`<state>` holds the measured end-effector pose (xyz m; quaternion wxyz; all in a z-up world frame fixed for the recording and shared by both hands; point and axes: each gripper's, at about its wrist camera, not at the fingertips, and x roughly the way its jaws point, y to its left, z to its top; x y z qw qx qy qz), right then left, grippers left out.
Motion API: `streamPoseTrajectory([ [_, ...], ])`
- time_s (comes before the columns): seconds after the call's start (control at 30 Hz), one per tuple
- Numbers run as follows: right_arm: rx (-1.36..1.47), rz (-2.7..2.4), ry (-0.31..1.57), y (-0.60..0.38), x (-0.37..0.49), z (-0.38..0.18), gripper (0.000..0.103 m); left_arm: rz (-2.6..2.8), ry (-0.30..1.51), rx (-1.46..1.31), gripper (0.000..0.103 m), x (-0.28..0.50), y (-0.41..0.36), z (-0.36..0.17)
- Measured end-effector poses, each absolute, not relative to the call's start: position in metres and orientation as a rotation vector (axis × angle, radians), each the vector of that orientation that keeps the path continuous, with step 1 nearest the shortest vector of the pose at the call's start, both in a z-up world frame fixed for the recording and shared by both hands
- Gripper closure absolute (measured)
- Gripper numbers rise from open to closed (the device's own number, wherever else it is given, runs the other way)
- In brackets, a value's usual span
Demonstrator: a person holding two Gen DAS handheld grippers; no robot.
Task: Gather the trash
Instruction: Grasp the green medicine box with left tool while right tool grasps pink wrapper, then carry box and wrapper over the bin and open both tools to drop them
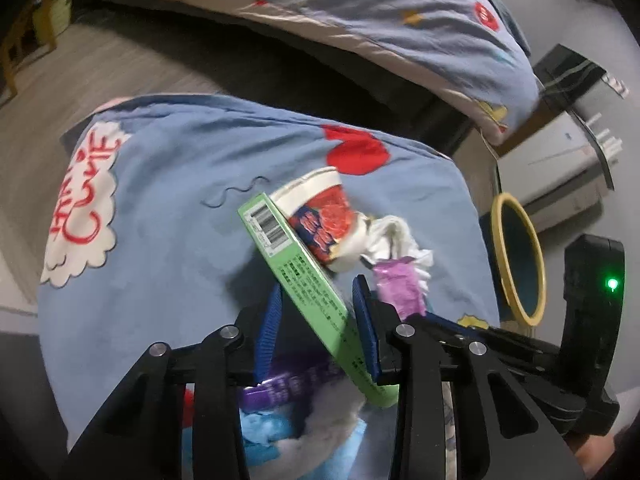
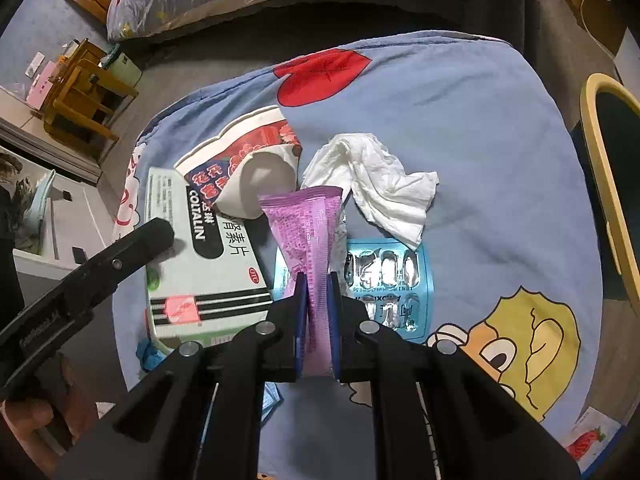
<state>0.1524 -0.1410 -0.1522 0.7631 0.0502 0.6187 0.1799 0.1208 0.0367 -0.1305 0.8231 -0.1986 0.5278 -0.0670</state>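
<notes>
**Both hands busy on the trash pile**

Your right gripper (image 2: 318,312) has its fingers pinched tight on the purple wrapper (image 2: 306,232), which stands up between the blue pads and fans out toward 12 o'clock. From that camera, the crumpled white tissue (image 2: 376,180) lies at about 1 o'clock from the wrapper, the blue blister pack (image 2: 394,280) lies flat just beside your fingers at 3 o'clock, and the crushed paper cup (image 2: 248,160) lies on its side at 11 o'clock, its base resting on the green medicine box (image 2: 192,264).

Your left gripper (image 1: 316,320) is about a third open with that same box (image 1: 296,264) standing on edge, tilted between the fingers. The right-hand pad touches the box; there's a gap on the left-hand one, so I can't tell if it's a real grip yet.

Everything sits on the blue cartoon-print cushion (image 2: 480,140). The yellow-rimmed bin (image 1: 518,256) stands just off the cushion's edge, at 3 o'clock in the left camera.
</notes>
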Motion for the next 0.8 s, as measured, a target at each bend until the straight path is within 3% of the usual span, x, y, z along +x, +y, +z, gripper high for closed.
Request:
streamPoseTrajectory([
  [0.1, 0.112, 0.389, 1.35, -0.143, 0.152, -0.152, 0.094, -0.158, 1.151, -0.419, 0.066, 0.123, 0.031, -0.137],
  [0.33, 0.145, 0.381, 1.298, -0.157, 0.15, -0.133, 0.095, -0.157, 1.14, -0.356, 0.08, 0.121, 0.025, -0.122],
  [0.8, 0.184, 0.346, 1.045, -0.216, 0.145, -0.04, 0.095, -0.083, 0.865, -0.04, 0.084, 0.105, -0.004, -0.028],
])
